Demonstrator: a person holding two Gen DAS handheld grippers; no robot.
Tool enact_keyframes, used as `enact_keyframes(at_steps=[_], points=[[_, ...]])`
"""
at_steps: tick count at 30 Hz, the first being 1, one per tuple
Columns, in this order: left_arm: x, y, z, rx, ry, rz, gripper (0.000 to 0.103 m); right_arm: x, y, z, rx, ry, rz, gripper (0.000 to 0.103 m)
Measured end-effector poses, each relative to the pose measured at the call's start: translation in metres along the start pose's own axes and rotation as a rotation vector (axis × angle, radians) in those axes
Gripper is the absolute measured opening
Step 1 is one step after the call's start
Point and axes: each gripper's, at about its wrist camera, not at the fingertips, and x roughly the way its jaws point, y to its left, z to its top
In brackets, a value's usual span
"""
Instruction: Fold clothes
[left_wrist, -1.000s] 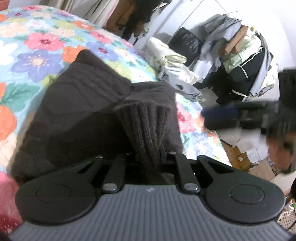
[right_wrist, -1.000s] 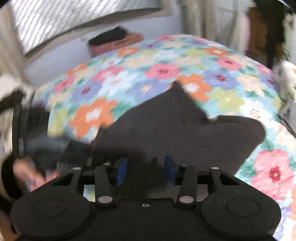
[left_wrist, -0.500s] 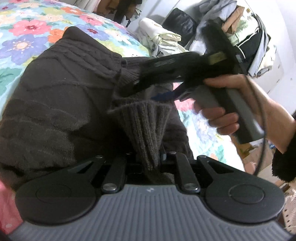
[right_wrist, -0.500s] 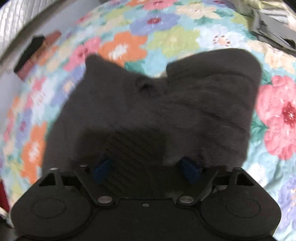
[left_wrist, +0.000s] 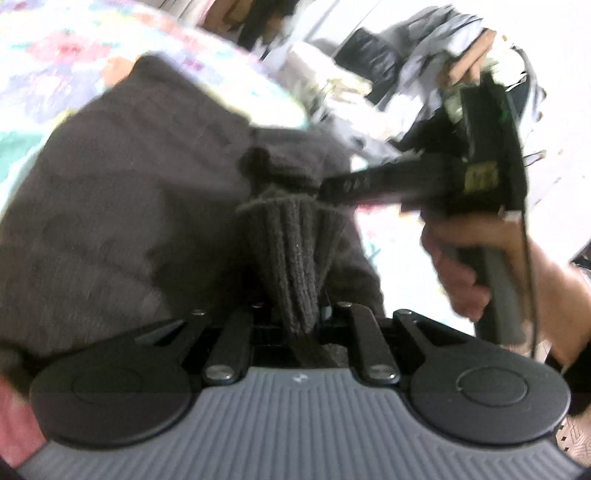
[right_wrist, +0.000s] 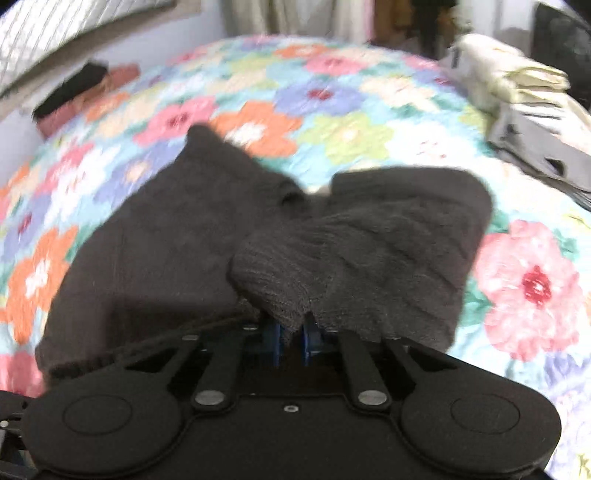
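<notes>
While both tools grip the same dark knit sweater (right_wrist: 177, 236), spread across a floral bedspread (right_wrist: 332, 110) near the foot of the bed. In the left wrist view, left gripper (left_wrist: 301, 314) clamped tight on a ribbed band of the sweater, probably a cuff or hem, bunched into a narrow fan between the 2 fingers. In the right wrist view, right gripper (right_wrist: 290, 339) pinched shut on a fold of ribbed knit, blue pads (right_wrist: 273, 341) nearly meeting around the cloth. Seen also from the left camera, reaching in from the right side with a hand around its handle, tip touching the sweater just above the left gripper's hold. Likely mid-fold, with a sleeve or edge about to be carried over the body of the garment. Calls next for lifting both holds together, keeping the cloth taut between them, then laying the edge flat on the sweater's middle before letting go. Open bedspread to the far side and to the left, giving room to smooth outward. Tighter on the right: a stack of folded pale clothes (right_wrist: 517, 85) sits near the bed's edge, with cluttered garments beyond. Blur in both views, so fine detail uncertain.
</notes>
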Motion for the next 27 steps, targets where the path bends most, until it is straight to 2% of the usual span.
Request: enact_keyframes(at_steps=[4,7,10,14,17,18,20,23,24,27], points=[[-0.020,-0.022,0.006,0.100,-0.097,0.020,0.011,-0.043,-0.006,-0.012,0.096,-0.246,0.120,0.013],[-0.043,-0.036,0.012,0.152,-0.181,0.049,0.011,-0.074,-0.001,-0.009,0.096,-0.353,0.213,0.013],[-0.079,-0.044,0.021,0.185,-0.300,0.079,0.011,-0.087,0.021,0.002,0.037,-0.405,0.299,0.013],[-0.128,-0.048,0.017,0.267,-0.429,0.194,0.011,-0.075,0.055,0.013,-0.063,-0.396,0.400,0.013],[-0.139,-0.027,0.014,0.159,-0.389,0.243,0.011,-0.066,0.081,0.022,-0.138,-0.388,0.474,0.014],[-0.135,-0.013,0.014,0.091,-0.350,0.248,0.011,-0.057,0.089,0.025,-0.158,-0.356,0.477,0.014],[-0.116,0.016,0.012,-0.012,-0.234,0.286,0.011,-0.021,0.103,0.029,-0.177,-0.222,0.384,0.022],[-0.082,0.048,0.005,-0.060,-0.049,0.404,0.011,0.027,0.118,0.026,-0.188,-0.035,0.262,0.029],[-0.077,0.054,0.004,-0.092,-0.020,0.421,0.011,0.035,0.121,0.024,-0.192,-0.002,0.257,0.031],[-0.088,0.063,0.000,-0.186,-0.030,0.367,0.012,0.036,0.126,0.029,-0.212,0.021,0.265,0.039]])
